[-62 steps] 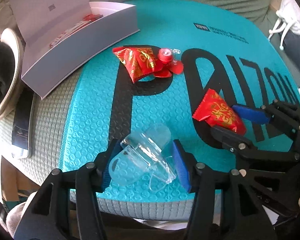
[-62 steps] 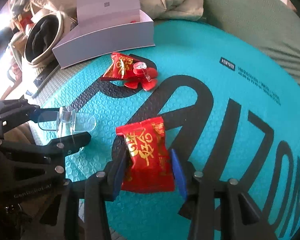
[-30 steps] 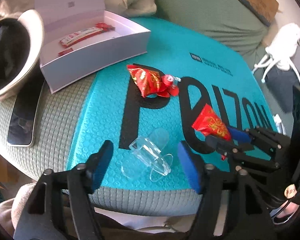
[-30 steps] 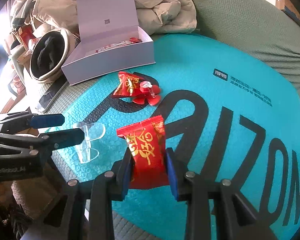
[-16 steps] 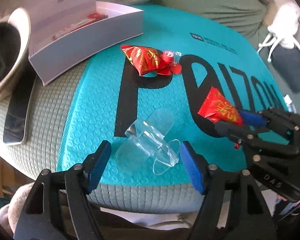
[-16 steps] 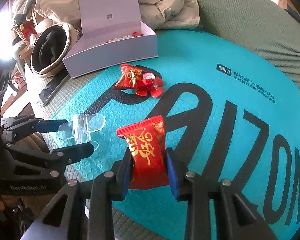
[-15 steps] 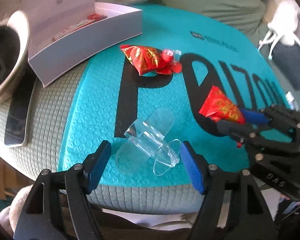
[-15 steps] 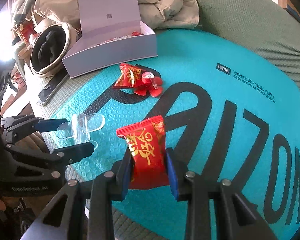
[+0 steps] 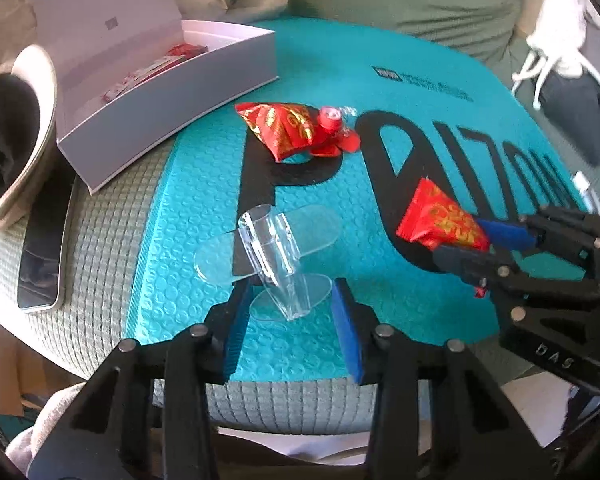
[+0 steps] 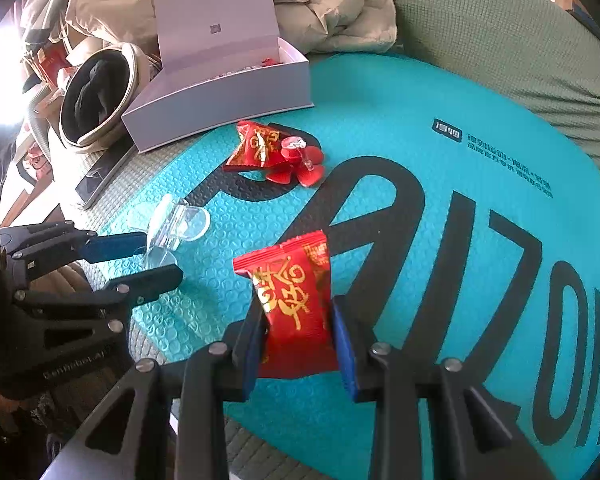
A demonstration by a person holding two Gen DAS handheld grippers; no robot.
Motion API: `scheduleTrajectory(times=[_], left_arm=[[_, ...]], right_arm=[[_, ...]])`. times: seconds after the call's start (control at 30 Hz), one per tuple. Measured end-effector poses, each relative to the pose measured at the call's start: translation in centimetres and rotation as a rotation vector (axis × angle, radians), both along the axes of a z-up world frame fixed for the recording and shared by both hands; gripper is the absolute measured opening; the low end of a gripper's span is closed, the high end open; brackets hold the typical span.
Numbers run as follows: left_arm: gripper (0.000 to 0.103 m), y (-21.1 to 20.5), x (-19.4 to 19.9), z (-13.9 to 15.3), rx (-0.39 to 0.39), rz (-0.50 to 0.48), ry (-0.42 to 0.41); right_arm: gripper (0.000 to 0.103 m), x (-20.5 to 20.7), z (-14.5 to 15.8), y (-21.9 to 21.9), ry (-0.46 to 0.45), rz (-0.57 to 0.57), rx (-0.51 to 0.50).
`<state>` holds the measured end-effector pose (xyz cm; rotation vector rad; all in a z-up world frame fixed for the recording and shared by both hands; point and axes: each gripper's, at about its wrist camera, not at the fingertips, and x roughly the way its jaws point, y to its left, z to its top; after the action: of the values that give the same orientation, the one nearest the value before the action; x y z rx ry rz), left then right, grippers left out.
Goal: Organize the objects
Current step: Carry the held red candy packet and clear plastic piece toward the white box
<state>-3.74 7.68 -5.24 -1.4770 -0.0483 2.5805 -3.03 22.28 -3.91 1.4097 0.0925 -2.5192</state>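
A clear plastic stand [image 9: 276, 256] lies on the teal bubble mat [image 9: 420, 120]. My left gripper [image 9: 290, 312] is closing around the stand's near foot, and both blue pads touch its edges. The right wrist view shows the stand [image 10: 172, 220] between the left gripper's [image 10: 148, 260] fingertips. My right gripper [image 10: 296, 332] is shut on a red candy packet [image 10: 296, 296], held upright just above the mat. That packet [image 9: 440, 220] shows at the right of the left wrist view. A second red packet [image 9: 280, 124] and a small red trinket [image 9: 332, 124] lie near the open white box [image 9: 172, 92].
The white box [image 10: 220, 100] stands at the mat's far left with its lid up and a red-and-white packet inside. Left of it are a round beige holder with black cloth [image 9: 16, 128] and a phone [image 9: 44, 248]. A beige jacket [image 10: 332, 8] lies behind.
The left jaws have narrowed from wide apart to touching the clear stand's near foot, and the left gripper rolled a little. The right gripper and its red packet have stayed still.
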Motion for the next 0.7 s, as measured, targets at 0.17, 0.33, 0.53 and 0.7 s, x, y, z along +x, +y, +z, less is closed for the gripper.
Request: scheduleTrajectory(times=[0.17, 0.33, 0.53, 0.7], left_arm=[[0.039, -0.9, 0.3, 1.3, 0.019, 0.02, 0.021], [0.039, -1.6, 0.6, 2.4, 0.01, 0.039, 0.034], [0.039, -3.4, 1.1, 3.3, -0.009, 0.103, 0.044], [0.039, -5.8, 2.5, 3.6, -0.039, 0.19, 0.045]], right_arm=[[0.032, 0.0, 0.3, -0.1, 0.006, 0.003, -0.001], [0.032, -0.1, 1.1, -0.7, 0.023, 0.02, -0.004], [0.032, -0.6, 2.1, -2.4, 0.042, 0.075, -0.012], [0.032, -1.0, 2.7, -5.0, 0.058, 0.161, -0.03]])
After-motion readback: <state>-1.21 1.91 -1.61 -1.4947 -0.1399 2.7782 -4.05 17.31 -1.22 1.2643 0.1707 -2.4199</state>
